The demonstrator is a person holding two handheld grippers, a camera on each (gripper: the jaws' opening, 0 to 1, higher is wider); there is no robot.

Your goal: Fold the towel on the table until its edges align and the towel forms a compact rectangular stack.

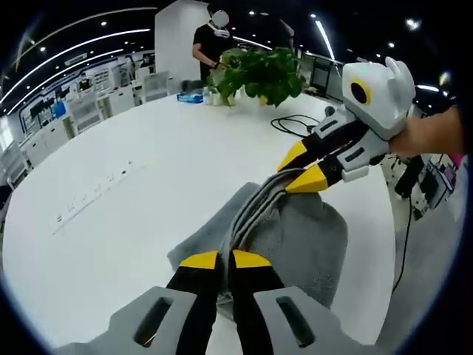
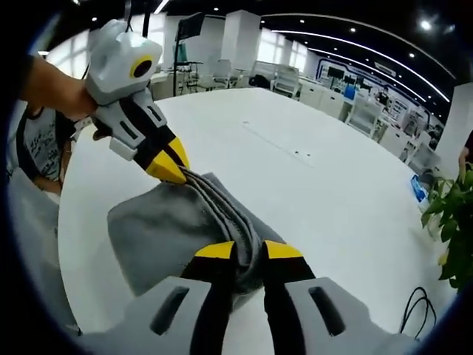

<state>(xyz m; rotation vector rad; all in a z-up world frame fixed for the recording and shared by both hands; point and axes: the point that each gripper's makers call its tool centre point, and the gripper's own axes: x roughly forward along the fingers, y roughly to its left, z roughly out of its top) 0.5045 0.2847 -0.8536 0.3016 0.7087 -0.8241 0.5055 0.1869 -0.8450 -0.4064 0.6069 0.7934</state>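
The grey towel lies bunched on the white table, its layered edge stretched taut between the left gripper and right gripper, each clamped on one end. Left gripper view adds a plant; right gripper view, chairs.

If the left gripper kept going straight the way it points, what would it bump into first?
Probably the right gripper. The left gripper is shut on the gray towel, whose bunched edge runs straight ahead to the right gripper's jaws. Depth is hard to judge here.
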